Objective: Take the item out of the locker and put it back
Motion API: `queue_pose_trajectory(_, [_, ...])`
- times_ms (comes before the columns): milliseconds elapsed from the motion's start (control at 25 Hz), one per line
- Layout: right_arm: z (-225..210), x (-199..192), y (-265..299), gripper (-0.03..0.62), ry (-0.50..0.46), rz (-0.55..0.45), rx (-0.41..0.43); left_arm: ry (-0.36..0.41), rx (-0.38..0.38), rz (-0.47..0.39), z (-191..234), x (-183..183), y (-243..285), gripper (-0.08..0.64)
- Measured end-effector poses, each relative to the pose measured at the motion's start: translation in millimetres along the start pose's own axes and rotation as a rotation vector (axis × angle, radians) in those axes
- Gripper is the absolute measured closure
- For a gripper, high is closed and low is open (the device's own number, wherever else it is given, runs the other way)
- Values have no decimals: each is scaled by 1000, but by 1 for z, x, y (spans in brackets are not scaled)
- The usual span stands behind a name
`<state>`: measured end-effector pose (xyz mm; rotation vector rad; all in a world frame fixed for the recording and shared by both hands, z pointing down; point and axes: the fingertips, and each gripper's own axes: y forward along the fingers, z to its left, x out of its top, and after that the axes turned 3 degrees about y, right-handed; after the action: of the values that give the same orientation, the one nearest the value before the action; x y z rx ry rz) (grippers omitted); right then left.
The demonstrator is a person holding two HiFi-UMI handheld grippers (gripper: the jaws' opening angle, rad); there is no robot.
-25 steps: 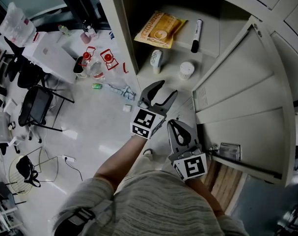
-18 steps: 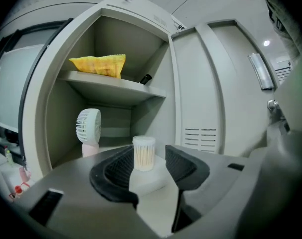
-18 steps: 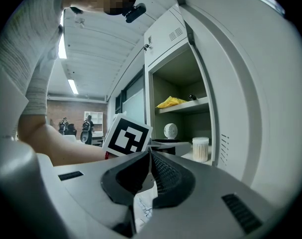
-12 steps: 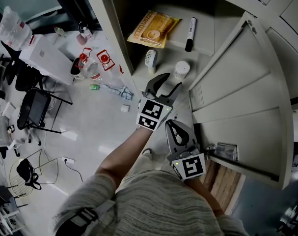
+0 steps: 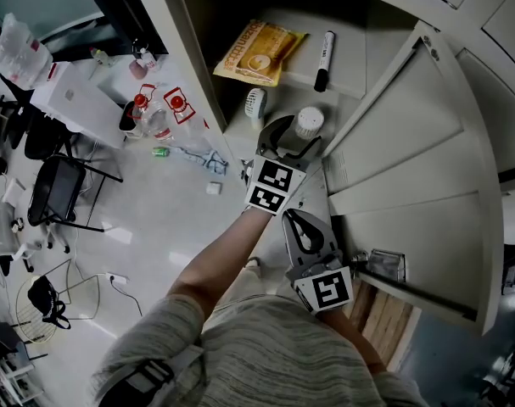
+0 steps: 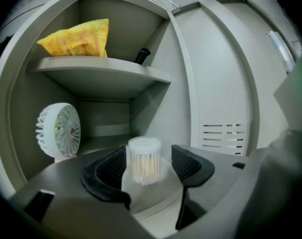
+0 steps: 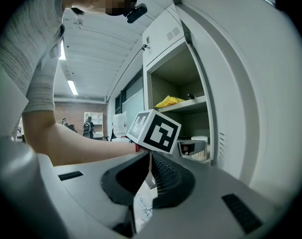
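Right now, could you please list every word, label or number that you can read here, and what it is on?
No text is legible anywhere.
Yellow snack packet: printed, too blurred to read.
Paper slip: fine print, too small to read.
Bottles: labels too small to read.
Marker pen: no readable print.

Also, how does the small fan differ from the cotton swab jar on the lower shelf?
The fan is a flat round grille, solid white; the jar is a clear cylinder with swabs showing inside. The fan stands at the left, the jar further right. Both stand upright on the lower shelf.
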<state>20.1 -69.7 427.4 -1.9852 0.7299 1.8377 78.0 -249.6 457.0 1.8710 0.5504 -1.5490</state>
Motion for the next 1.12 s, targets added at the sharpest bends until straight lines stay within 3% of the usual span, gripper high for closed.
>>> queue_pose_trajectory(760, [-1, -2, -4, 566, 12, 9, 6, 45, 42, 166, 3, -22, 29, 282])
queue_pose_trajectory(1120, [0, 0, -3, 566, 27, 0, 5, 28, 89, 169, 6, -19, 37, 282])
